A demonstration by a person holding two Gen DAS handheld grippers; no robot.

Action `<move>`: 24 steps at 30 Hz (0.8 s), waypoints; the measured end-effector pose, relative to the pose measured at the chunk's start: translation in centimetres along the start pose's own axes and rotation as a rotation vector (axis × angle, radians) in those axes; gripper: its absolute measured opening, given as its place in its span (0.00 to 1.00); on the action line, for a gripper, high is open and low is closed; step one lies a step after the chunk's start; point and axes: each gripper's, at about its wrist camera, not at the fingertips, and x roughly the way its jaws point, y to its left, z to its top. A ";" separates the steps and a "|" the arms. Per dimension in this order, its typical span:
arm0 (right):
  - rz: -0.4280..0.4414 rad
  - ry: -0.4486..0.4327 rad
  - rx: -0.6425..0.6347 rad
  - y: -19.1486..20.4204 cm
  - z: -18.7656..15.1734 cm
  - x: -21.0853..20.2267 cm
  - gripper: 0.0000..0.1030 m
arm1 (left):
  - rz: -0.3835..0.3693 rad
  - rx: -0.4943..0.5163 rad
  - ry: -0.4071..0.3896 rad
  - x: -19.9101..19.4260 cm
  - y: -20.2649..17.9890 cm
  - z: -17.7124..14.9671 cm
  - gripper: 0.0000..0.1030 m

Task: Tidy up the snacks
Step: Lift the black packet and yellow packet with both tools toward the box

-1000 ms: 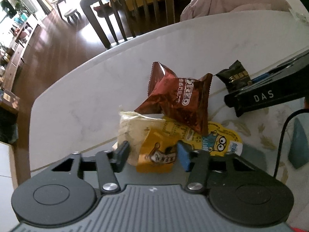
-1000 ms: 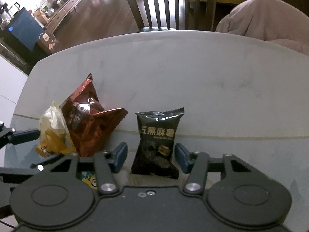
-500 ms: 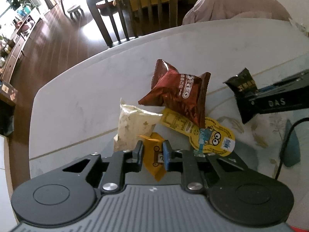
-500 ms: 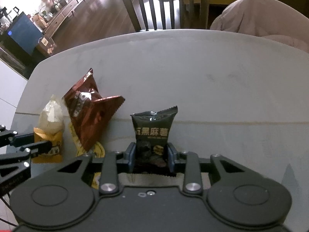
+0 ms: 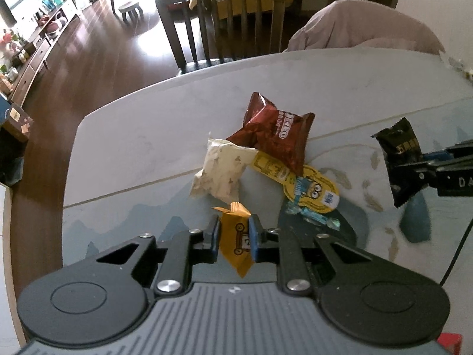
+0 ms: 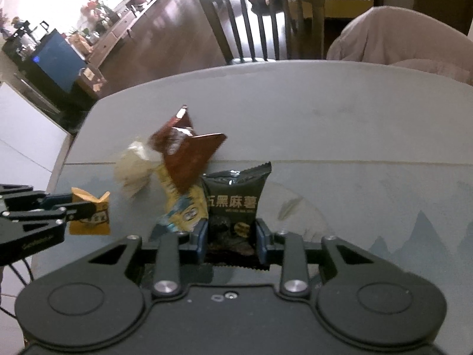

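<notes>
My left gripper (image 5: 234, 238) is shut on a small orange snack packet (image 5: 236, 242), held above the table; the same orange packet (image 6: 90, 214) shows at the left of the right wrist view. My right gripper (image 6: 231, 238) is shut on a black snack packet (image 6: 233, 204), also lifted; that black packet (image 5: 399, 153) appears at the right of the left wrist view. On the table lie a brown Oreo bag (image 5: 275, 133), a cream packet (image 5: 221, 168), a yellow Minions packet (image 5: 307, 183) and a small blue-wrapped candy (image 5: 313, 219).
The snacks rest on a round pale table (image 5: 147, 136) with a blue patterned mat (image 5: 124, 219). A dark wooden chair (image 5: 224, 20) and a pink-covered seat (image 5: 363, 26) stand beyond the far edge. A black cable (image 5: 458, 251) hangs at the right.
Both grippers closed on their packets, the left on the orange one, the right on the black one, and lifted them off the table, away from the pile.
</notes>
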 end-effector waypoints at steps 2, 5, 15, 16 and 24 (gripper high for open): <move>0.003 -0.013 -0.008 0.9 -0.5 -1.3 0.30 | 0.002 -0.002 -0.013 -1.3 -0.1 -0.4 0.18; 0.008 -0.034 -0.012 2.0 -1.3 -3.3 0.30 | 0.008 -0.005 -0.038 -3.3 -0.1 -1.0 0.18; 0.020 -0.087 -0.047 5.3 -4.1 -9.0 0.30 | -0.005 -0.003 -0.101 -9.4 -0.4 -3.7 0.18; 0.022 -0.093 -0.052 5.7 -4.4 -9.6 0.30 | -0.006 0.001 -0.105 -10.0 -0.5 -4.1 0.18; 0.024 -0.112 -0.082 7.9 -7.0 -12.4 0.30 | -0.027 0.025 -0.114 -13.5 -1.3 -7.6 0.18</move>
